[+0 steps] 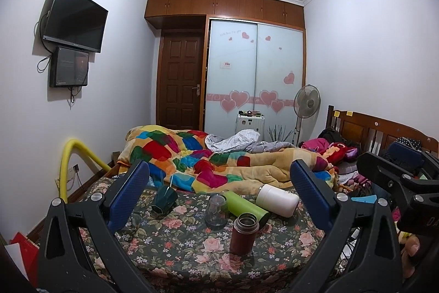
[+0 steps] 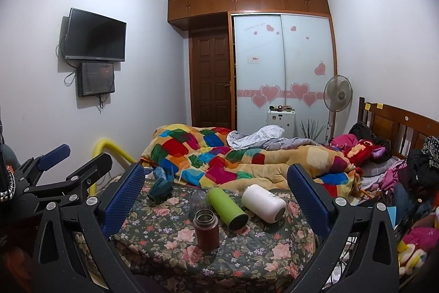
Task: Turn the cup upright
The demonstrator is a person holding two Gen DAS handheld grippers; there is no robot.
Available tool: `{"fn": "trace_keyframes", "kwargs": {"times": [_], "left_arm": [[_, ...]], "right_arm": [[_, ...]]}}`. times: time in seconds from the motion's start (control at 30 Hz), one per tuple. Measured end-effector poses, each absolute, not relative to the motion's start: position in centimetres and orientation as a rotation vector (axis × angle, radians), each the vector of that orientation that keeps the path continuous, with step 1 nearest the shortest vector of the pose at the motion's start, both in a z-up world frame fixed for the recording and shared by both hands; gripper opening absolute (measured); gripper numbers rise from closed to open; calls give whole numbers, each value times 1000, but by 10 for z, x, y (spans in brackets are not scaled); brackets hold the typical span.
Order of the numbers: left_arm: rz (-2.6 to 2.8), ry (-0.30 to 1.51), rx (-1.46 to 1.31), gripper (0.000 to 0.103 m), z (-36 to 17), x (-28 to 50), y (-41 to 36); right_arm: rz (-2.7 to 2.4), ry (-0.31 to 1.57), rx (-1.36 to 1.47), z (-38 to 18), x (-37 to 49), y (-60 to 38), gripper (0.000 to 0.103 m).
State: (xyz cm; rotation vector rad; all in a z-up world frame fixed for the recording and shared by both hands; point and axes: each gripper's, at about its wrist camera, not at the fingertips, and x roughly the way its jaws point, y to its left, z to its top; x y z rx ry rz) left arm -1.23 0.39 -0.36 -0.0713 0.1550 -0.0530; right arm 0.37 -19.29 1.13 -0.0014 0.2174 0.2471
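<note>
Floral bedspread (image 1: pixel 175 246): both grippers (image 1: pixel 219 197) (image 2: pixel 216 194) gape empty; brown flask (image 1: pixel 244 234) upright, green (image 1: pixel 245 208) and white (image 1: pixel 277 199) cups at one o'clock lie unflipped.

My left gripper (image 1: pixel 219 194) is wide open. Its two blue pads (image 1: pixel 131 194) stand far apart and hold nothing. Black arms run back from the pads to the bottom corners of the left view. My right gripper (image 2: pixel 216 197) is wide open too, and its blue pads (image 2: pixel 307 199) grip nothing. Both point forward, side by side and level. From the left view I see my right gripper (image 1: pixel 397 177) close on the right edge. From the right view I see my left gripper (image 2: pixel 55 169) close on the left edge.
</note>
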Motion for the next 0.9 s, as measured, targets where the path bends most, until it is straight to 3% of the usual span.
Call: {"fn": "trace_keyframes", "kwargs": {"times": [0.9], "left_arm": [[-73, 166, -59, 103, -10, -10, 1]], "right_arm": [[241, 224, 3, 12, 5, -192, 103]]}}
